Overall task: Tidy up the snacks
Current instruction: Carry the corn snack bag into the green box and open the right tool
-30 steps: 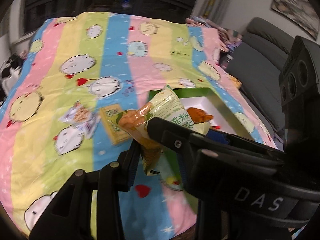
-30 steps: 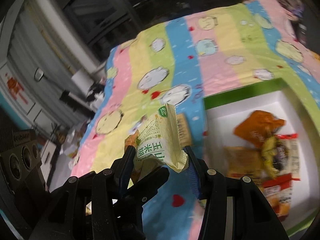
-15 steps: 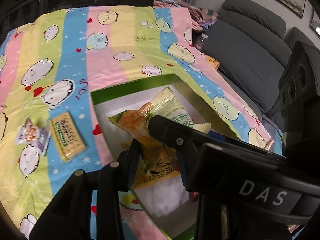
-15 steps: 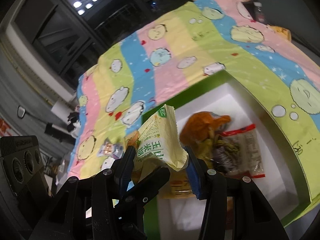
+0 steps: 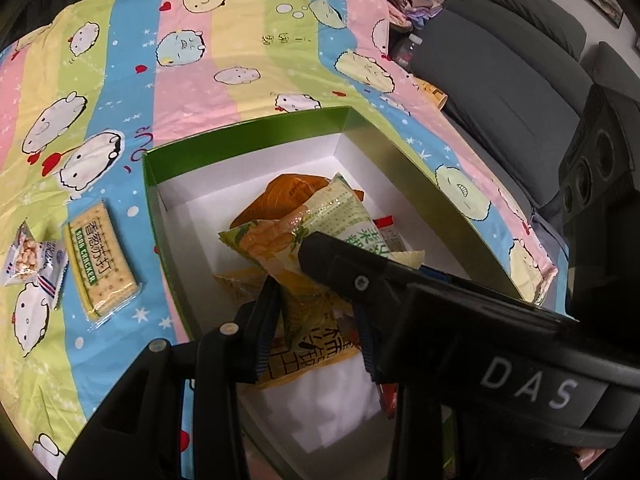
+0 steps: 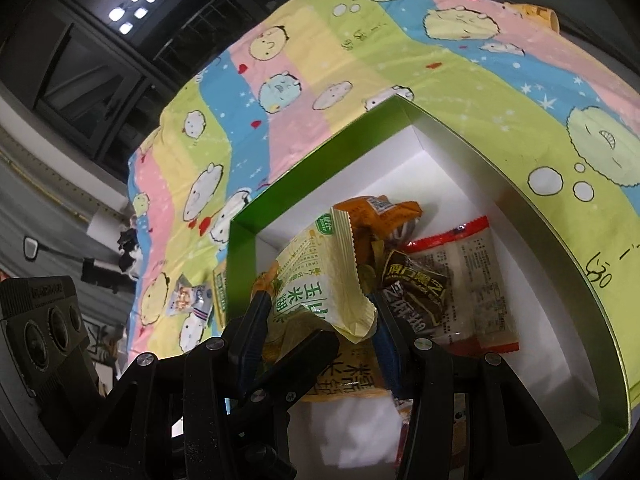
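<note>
Gripping one corn snack packet (image 5: 320, 236) together, both tools (image 5: 316, 312) (image 6: 316, 312) hold it above the box (image 5: 240, 136).

Yellow-green snack packet (image 5: 320, 236), a second ago over the striped cloth (image 5: 224, 60) beside the green box (image 5: 156, 184), now over the box's white inside, both tools lower, cracker pack (image 5: 102, 264) now at 9 o'clock
</note>
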Available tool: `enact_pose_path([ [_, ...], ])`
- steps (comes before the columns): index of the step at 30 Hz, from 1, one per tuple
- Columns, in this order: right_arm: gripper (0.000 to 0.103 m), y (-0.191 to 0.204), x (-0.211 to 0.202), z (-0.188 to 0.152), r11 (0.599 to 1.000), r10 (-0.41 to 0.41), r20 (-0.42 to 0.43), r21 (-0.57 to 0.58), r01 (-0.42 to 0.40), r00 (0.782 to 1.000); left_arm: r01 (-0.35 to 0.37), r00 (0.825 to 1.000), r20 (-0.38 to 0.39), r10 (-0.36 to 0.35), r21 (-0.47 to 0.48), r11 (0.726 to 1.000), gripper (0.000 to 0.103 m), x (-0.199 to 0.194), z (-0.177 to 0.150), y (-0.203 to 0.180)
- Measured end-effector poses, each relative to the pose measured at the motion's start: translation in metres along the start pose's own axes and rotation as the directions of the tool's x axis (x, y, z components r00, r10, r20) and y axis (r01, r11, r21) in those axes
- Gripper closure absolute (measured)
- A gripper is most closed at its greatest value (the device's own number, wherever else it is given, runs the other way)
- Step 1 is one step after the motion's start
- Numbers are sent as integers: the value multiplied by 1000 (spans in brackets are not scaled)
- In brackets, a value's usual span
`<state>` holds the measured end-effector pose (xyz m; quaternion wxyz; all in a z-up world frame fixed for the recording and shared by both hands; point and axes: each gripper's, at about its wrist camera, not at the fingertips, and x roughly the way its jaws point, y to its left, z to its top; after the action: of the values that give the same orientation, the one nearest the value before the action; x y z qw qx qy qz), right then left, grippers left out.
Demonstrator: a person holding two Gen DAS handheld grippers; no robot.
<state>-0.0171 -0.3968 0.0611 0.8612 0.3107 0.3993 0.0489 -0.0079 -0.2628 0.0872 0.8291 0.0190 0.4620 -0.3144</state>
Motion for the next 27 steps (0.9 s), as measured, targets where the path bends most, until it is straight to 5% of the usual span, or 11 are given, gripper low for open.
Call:
enact_pose_path([
  [14, 52, -4, 4, 3, 1000, -9, 8, 3, 8, 1000, 37, 999, 24, -36, -42, 998, 68, 6, -3, 4],
  [21, 49, -1, -23, 3, 1000, -10, 158, -24, 14, 987, -15, 994, 109, 21, -49, 999, 48, -23, -5, 8],
  [27, 35, 8, -40, 3, 999, 48, 219, -34, -41, 975, 59, 981, 191, -36, -116, 991, 31, -68, -16, 37],
])
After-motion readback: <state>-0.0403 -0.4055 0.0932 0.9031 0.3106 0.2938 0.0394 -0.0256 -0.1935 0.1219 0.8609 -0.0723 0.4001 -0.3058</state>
